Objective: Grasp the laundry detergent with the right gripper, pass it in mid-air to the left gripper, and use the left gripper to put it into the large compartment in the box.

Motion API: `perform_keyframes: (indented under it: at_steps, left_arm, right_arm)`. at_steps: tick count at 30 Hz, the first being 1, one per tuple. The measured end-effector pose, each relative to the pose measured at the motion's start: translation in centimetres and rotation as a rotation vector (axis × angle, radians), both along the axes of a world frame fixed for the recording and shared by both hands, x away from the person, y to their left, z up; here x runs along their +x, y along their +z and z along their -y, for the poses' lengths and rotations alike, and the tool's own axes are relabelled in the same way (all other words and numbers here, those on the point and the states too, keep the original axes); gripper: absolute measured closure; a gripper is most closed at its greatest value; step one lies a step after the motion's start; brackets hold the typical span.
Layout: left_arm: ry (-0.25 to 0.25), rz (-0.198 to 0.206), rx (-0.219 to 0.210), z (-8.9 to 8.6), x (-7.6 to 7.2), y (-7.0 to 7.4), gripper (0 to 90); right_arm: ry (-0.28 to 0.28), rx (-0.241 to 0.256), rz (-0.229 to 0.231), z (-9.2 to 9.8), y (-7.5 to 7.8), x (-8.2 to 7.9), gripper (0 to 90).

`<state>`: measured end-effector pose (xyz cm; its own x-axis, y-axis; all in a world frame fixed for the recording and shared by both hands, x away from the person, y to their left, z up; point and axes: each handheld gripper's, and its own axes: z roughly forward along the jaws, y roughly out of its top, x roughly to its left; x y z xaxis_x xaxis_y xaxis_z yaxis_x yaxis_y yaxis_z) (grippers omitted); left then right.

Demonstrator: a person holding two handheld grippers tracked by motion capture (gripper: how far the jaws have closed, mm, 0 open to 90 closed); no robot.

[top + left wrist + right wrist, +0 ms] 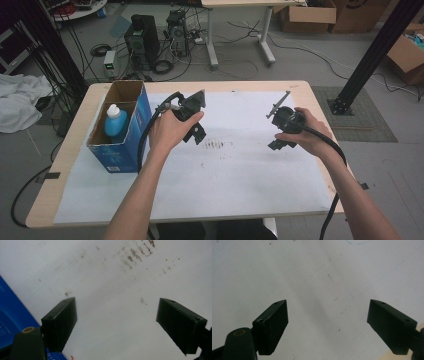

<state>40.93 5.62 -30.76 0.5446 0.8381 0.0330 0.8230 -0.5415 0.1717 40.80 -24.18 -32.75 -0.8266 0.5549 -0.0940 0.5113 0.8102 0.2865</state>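
Both tools released, empty, above white sheet (250,170). Bottle (115,121) upright inside box (131,145) at worktop's left edge, just left of left tool (196,131); right tool (281,145) well apart. Left hand (170,131) nearer.

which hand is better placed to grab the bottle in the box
Left. The left gripper hangs open right beside the blue box holding the bottle; the right gripper, also open, is across the table.
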Motion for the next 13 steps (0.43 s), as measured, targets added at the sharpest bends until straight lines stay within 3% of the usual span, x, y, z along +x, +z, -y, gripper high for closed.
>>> perform_keyframes:
  at_steps: [13]
  left_arm:
    - [-0.001,0.008,-0.017,-0.19,-0.34,0.31,17.7]
  right_arm:
    - [-0.002,-0.003,0.003,-0.15,0.16,-0.13,17.1]
